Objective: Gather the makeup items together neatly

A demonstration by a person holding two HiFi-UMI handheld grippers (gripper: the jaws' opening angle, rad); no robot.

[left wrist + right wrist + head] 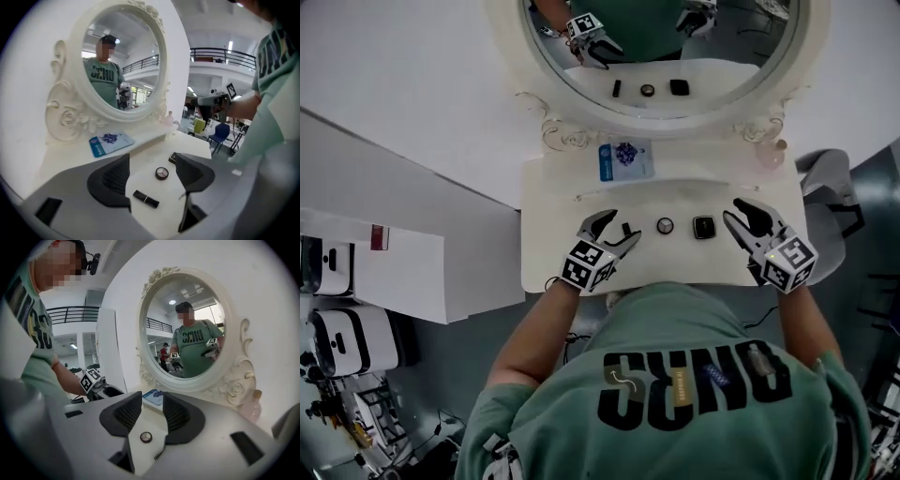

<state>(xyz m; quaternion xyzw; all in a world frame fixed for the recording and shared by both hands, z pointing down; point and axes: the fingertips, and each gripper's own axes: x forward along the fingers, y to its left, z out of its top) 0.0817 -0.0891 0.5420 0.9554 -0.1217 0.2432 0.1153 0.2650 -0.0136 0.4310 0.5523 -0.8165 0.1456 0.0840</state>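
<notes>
Three makeup items lie in a row on the white vanity top (553, 262): a black lipstick (625, 229), a round compact (665, 225) and a square black compact (704, 227). My left gripper (619, 228) hangs open over the lipstick (146, 199), which lies flat between the jaws, touching neither pad. In the left gripper view the round compact (162, 173) sits just beyond it, and the square compact (172, 157) is half hidden by the right jaw. My right gripper (735, 211) stands open to the right of the square compact, with nothing between its pads (178, 416).
An oval mirror (661, 56) in an ornate white frame rises at the back of the top. A blue packet (624, 159) lies on the shelf below it, and a small pink bottle (253, 409) stands at the frame's right foot. A grey chair (830, 202) is to the right.
</notes>
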